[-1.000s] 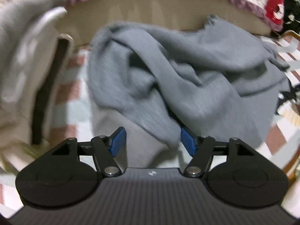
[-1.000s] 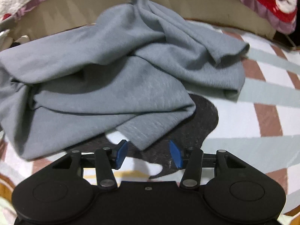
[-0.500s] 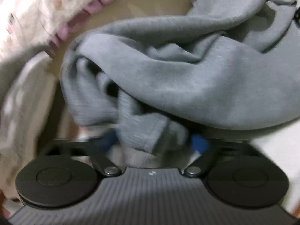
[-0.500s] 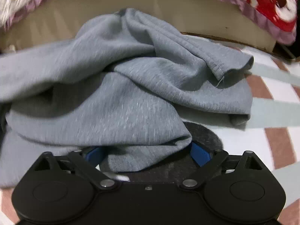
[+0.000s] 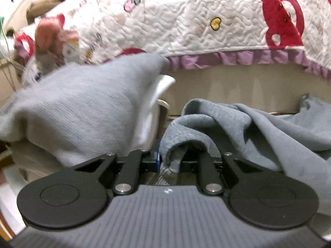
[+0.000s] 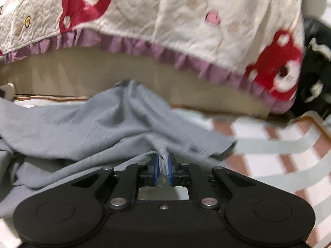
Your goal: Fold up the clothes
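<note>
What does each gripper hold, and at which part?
Both grip the grey garment: right gripper pinches a bunched fold; left gripper clamps its ribbed edge.

- Setting: a home, most likely a bedroom.
- Quilted white bedspread (image 5: 206, 20) with red cartoon bows, small hearts and a purple ruffled hem (image 6: 144, 45) hangs over a beige bed base (image 6: 103, 78).
- Work surface in front: soft mat or rug (image 6: 279, 144), white with pink and pale green stripes.
- Loose grey garment (image 6: 82, 124) lies crumpled on the mat; a pile of light grey and white laundry (image 5: 72, 113) sits at left.
- Dark, blurred items (image 6: 314, 72) at far right; cannot identify.
</note>
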### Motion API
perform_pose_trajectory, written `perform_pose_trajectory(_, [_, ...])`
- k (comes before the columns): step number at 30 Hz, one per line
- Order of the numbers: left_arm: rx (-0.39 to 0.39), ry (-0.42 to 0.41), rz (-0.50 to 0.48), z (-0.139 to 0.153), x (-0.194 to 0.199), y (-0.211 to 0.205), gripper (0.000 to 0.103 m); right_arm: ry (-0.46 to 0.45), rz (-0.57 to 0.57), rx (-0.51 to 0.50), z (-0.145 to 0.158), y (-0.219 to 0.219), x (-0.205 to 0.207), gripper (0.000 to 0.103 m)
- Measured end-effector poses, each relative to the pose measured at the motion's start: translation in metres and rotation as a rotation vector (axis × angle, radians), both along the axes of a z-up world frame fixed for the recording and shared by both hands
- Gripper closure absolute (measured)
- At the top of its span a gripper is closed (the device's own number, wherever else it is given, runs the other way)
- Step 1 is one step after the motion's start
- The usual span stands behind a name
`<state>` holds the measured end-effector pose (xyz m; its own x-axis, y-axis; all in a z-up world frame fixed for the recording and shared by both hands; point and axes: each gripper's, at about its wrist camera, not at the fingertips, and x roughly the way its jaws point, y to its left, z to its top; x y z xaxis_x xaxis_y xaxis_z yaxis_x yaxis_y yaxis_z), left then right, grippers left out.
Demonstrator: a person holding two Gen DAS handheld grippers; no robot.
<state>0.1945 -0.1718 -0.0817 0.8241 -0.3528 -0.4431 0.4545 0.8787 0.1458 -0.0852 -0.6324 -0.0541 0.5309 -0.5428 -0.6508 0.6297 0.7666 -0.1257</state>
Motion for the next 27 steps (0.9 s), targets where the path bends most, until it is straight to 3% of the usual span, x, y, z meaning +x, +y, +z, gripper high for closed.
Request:
perform_pose_trajectory(5, [-0.080, 0.008, 0.031, 0.009, 0.006, 0.012, 0.089, 0.031, -0.063, -0.154, 0.018, -0.002, -0.010, 0.095])
perform_pose_trajectory(9, [-0.076, -0.011, 0.041, 0.017, 0.006, 0.016, 0.089, 0.055, -0.119, -0.284, 0.034, -0.007, -0.020, 0.095])
perform_pose_trajectory(11, [-0.074, 0.022, 0.041, 0.015, 0.009, 0.017, 0.089, 0.005, -0.178, -0.368, 0.050, -0.009, -0.031, 0.095])
perform_pose_trajectory(15, [0.016, -0.017, 0.035, 0.003, 0.004, 0.004, 0.088, -0.018, -0.282, -0.421, 0.067, -0.032, -0.045, 0.095])
perform_pose_trajectory(17, [0.091, 0.000, 0.022, -0.007, 0.002, -0.006, 0.087, 0.028, -0.284, -0.325, 0.049, -0.067, -0.033, 0.093])
perform_pose_trajectory(19, [0.074, 0.143, 0.010, -0.019, 0.010, -0.010, 0.086, 0.073, -0.286, -0.228, 0.031, -0.102, -0.022, 0.073])
perform_pose_trajectory(22, [-0.036, 0.372, 0.046, -0.039, 0.028, 0.001, 0.085, 0.137, -0.313, -0.106, -0.003, -0.127, -0.009, 0.058])
perform_pose_trajectory(24, [-0.077, 0.397, 0.063, -0.040, 0.035, 0.007, 0.083, 0.119, -0.309, -0.003, -0.023, -0.127, -0.009, 0.056])
perform_pose_trajectory(27, [-0.060, 0.376, 0.075, -0.038, 0.040, 0.005, 0.079, 0.043, -0.281, 0.133, -0.047, -0.110, -0.027, 0.048])
